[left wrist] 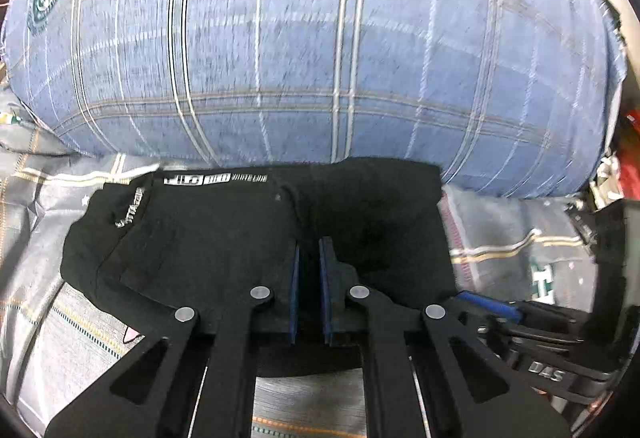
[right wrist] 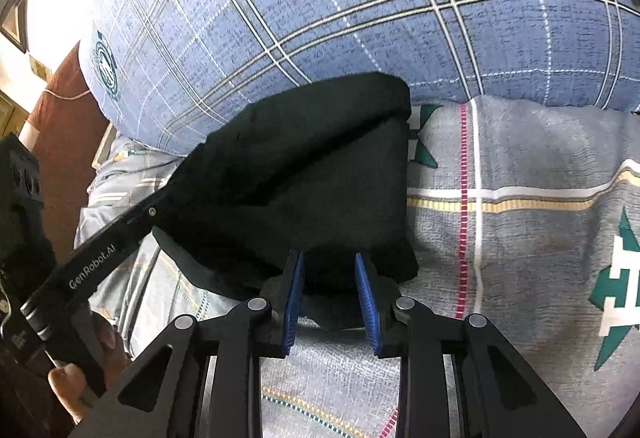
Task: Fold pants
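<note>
Black pants [left wrist: 248, 238] lie folded on a grey plaid bedsheet [left wrist: 48, 318], against a blue plaid pillow [left wrist: 300, 37] at 12 o'clock. The left gripper [left wrist: 309, 250] has its blue pads a narrow gap apart over dark cloth; whether they pinch fabric is hard to tell. At 3 o'clock, the right gripper [right wrist: 329, 266] stands wider, the pants' near edge between its pads, its lower part cut off.
</note>
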